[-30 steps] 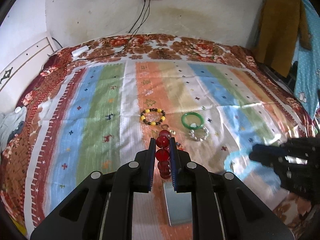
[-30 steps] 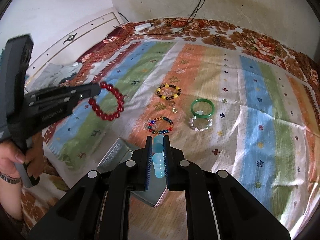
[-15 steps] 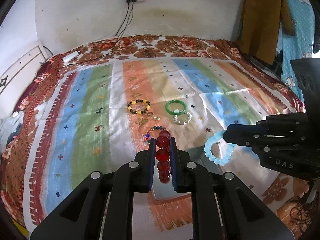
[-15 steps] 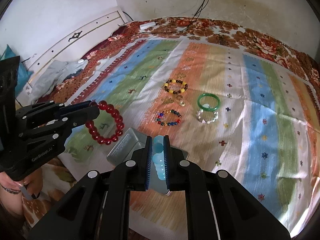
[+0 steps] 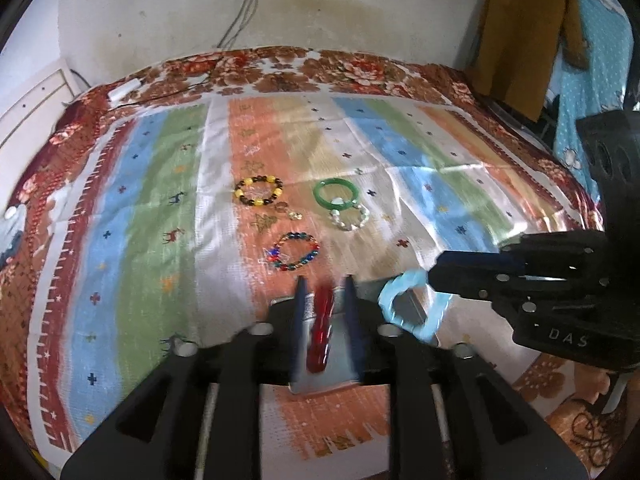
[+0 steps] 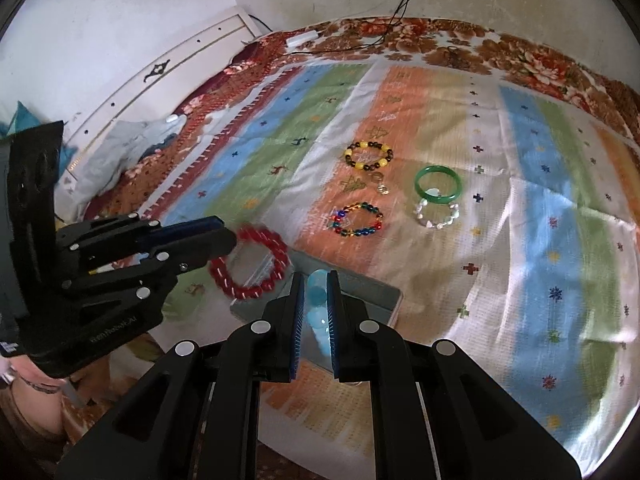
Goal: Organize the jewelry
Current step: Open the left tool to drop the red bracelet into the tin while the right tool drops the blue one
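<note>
The left tongs (image 5: 323,300) were seen with their jaws opening; the red bead bracelet (image 6: 250,265) hung between them, blurred, with a gap visible on either side, above a grey metal tin (image 6: 360,292) lying on the bed's striped cloth (image 5: 140,200). The right tongs (image 6: 314,296) were also opening slightly, yet the pale blue bead bracelet (image 5: 414,306) was still pinched between their pads, dangling over the same tin. Farther out on the cloth were laid a yellow-and-dark bead bracelet (image 5: 259,191), a green bangle (image 5: 335,193), a white stone bracelet (image 5: 350,218) touching the bangle, and a multicoloured bead bracelet (image 5: 295,251).
</note>
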